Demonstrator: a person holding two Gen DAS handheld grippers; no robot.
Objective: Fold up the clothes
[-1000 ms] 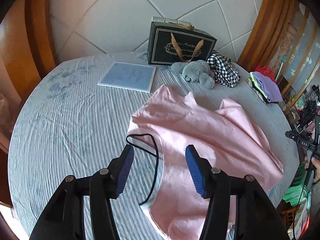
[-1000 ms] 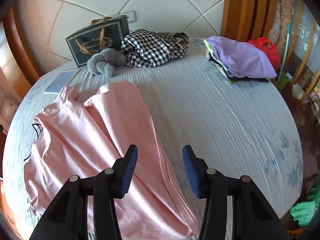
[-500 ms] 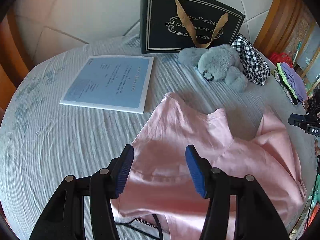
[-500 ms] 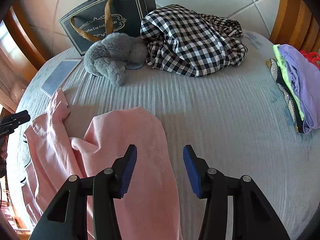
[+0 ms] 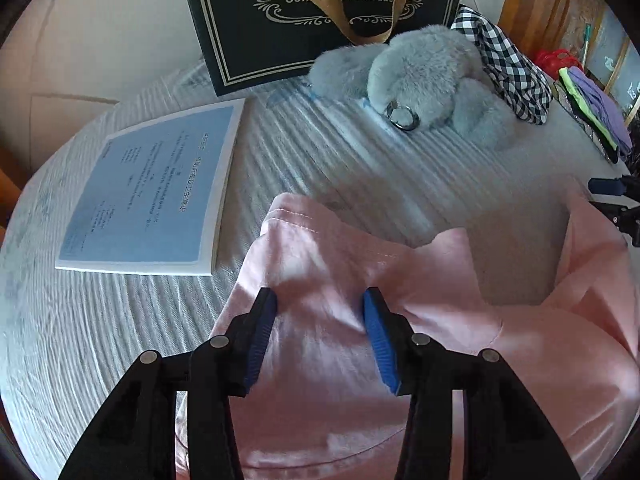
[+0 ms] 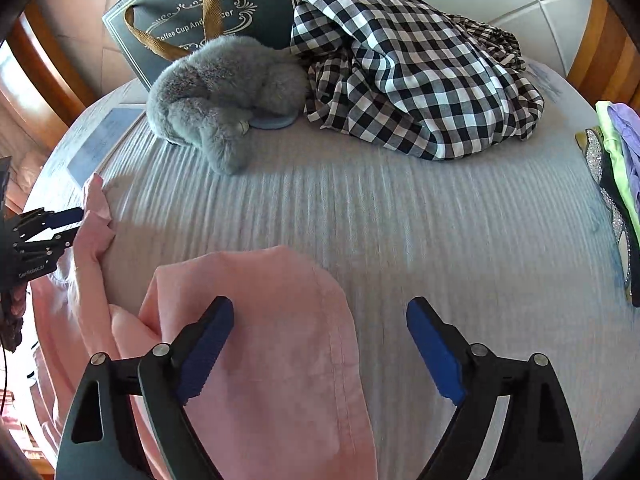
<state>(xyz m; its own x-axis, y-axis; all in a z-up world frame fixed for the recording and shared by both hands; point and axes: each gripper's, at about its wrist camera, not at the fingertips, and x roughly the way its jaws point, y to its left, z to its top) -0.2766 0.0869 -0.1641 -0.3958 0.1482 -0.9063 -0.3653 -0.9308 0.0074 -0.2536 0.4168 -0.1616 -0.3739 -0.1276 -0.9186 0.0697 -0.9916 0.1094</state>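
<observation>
Grey-striped bedding (image 6: 400,240) covers the round surface beneath both my tools, with pale tiled wall behind it.

Nearest to me in the left wrist view, my left gripper (image 5: 318,320) sits low over the pink garment (image 5: 340,360). Its jaws have just been closing, and a raised fold of the pink cloth bunches between the blue pads (image 5: 376,336); the pads stand partly apart, and I cannot tell whether they press on the cloth. A hemmed corner of the garment lies at about twelve o'clock from the fingertips.

In the right wrist view my right gripper (image 6: 320,332) has just been opening, and its jaws stand wide apart. The rounded edge of the garment lies between them, its stitched hem toward the right pad, neither pad clamping it. At nine o'clock in this view my left tool shows at the garment's far edge.

Farther out, at ten o'clock in the left view, lies a blue printed booklet (image 5: 152,196). Beyond, at twelve to one o'clock, rests a grey plush toy (image 5: 424,76) against a dark gift bag (image 5: 280,20) with tan handles. A checked garment (image 6: 408,68) is heaped just beside the toy, and folded clothes (image 6: 616,152) are stacked at three o'clock.
</observation>
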